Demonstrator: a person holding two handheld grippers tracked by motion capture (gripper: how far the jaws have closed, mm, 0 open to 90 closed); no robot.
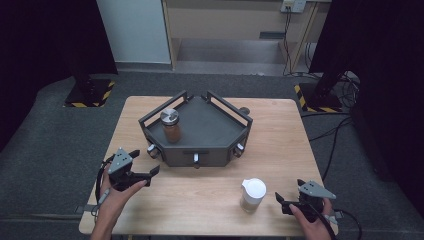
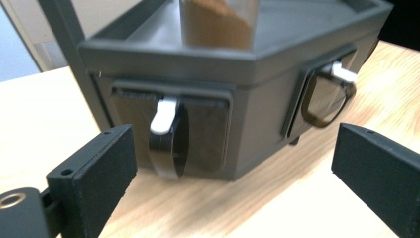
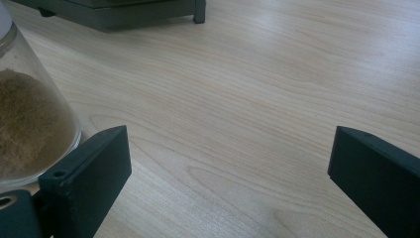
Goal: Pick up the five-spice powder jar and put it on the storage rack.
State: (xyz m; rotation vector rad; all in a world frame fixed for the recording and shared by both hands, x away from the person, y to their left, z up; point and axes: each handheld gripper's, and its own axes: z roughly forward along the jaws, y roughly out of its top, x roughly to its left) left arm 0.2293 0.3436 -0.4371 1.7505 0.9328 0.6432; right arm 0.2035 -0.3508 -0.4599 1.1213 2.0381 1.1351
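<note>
On the worktop (image 1: 280, 135): dark rack (image 1: 200, 131) mid-back, landmark.
Rack's left deck: brown jar (image 1: 171, 125).
Left gripper (image 1: 145, 164): jaws wide, empty, near rack's front-left corner.
White-lidded jar (image 1: 252, 195): before rack, right.
Right gripper (image 1: 288, 198): wide, empty, beside that jar; bare wood ahead.

In the left gripper view, the top edge cuts off the jar (image 2: 218, 22) of brown powder; we cannot see its lid. In the right gripper view, the left edge cuts off the glass container (image 3: 29, 109). We see only the rack's (image 3: 129, 12) blurred base at the top edge.
</note>
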